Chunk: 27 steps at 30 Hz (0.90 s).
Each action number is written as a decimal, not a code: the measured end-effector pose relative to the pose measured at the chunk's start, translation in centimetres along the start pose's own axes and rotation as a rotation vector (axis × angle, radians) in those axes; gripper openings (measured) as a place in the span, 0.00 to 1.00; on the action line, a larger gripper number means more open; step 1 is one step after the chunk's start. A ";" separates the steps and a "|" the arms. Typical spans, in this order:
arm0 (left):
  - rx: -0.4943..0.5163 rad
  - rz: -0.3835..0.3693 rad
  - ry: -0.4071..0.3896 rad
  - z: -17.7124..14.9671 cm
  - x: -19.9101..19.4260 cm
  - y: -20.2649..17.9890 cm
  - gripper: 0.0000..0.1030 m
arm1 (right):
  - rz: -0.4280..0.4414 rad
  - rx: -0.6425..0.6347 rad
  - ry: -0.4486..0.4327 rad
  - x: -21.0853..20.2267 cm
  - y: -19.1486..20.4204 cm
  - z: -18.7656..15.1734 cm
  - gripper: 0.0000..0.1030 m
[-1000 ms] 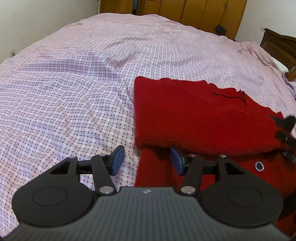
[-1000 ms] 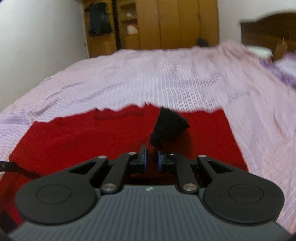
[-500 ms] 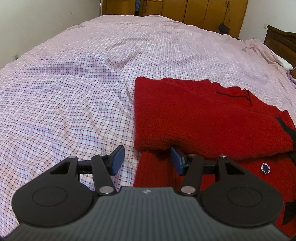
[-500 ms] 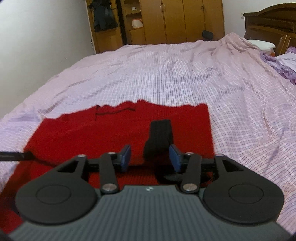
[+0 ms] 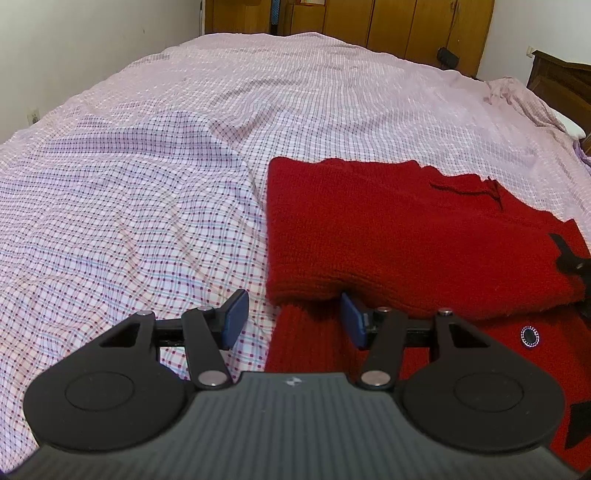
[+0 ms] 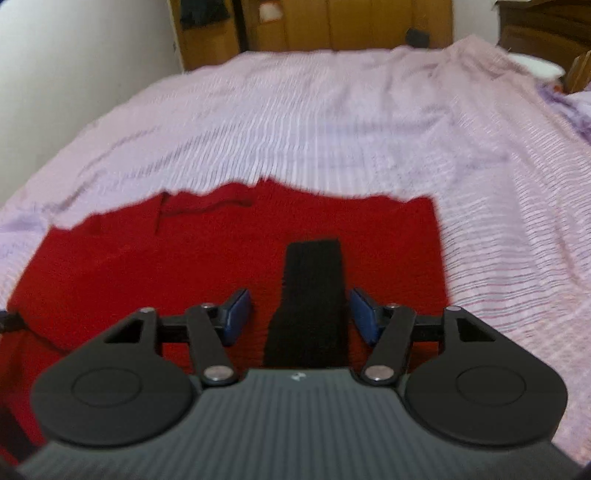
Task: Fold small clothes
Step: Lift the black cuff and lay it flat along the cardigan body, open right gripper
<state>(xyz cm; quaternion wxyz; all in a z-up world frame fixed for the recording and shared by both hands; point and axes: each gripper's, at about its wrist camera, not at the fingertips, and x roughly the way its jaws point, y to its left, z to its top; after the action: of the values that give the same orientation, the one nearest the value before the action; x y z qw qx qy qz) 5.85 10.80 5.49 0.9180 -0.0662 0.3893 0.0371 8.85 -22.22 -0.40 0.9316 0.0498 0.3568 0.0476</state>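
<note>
A red knitted garment lies on the bed, its left side folded over the body; a ribbed red part sticks out under the fold. My left gripper is open just above that ribbed part at the garment's near left edge. In the right wrist view the same garment lies flat with a black cuff folded onto it. My right gripper is open with the cuff lying loose between its fingers. A small round button shows on the lower layer.
The bed is covered by a pink-and-white checked sheet. Wooden wardrobes stand beyond the far end, a dark headboard at the right, a white wall at the left. Purple bedding lies at the far right.
My right gripper opened and let go of the black cuff, which now lies flat on the red garment, then drew back a little. My left gripper stayed open and barely moved.
</note>
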 end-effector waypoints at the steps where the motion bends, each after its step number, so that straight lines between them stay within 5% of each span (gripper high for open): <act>1: -0.001 -0.001 -0.002 0.0 0.0 0.0 0.59 | 0.000 0.002 0.002 0.4 0.1 -0.1 0.60; 2: -0.001 -0.002 -0.005 0.1 0.0 0.1 0.59 | 0.000 -0.002 0.002 0.6 0.2 -0.2 0.58; 5: 0.006 -0.004 -0.008 0.2 0.2 0.1 0.59 | 0.050 -0.020 -0.016 0.3 0.7 0.0 0.19; 6: 0.009 -0.001 -0.005 0.2 0.3 0.1 0.59 | 0.073 -0.018 -0.019 0.1 0.9 0.1 0.14; 10: 0.018 0.010 0.014 0.0 0.7 -0.1 0.59 | 0.069 -0.080 -0.116 -1.9 2.3 1.4 0.13; 17: 0.045 0.045 0.016 0.1 0.9 -0.2 0.59 | 0.020 0.004 -0.323 -5.9 1.1 4.5 0.13; 27: 0.064 0.052 0.022 0.0 1.3 -0.1 0.60 | -0.106 0.031 -0.119 0.8 -1.5 1.5 0.13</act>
<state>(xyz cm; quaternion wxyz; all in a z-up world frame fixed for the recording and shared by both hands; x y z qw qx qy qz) 6.75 10.70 4.57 0.9140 -0.0273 0.4019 0.0477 10.54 -23.66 -0.02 0.9516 0.0478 0.3035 -0.0102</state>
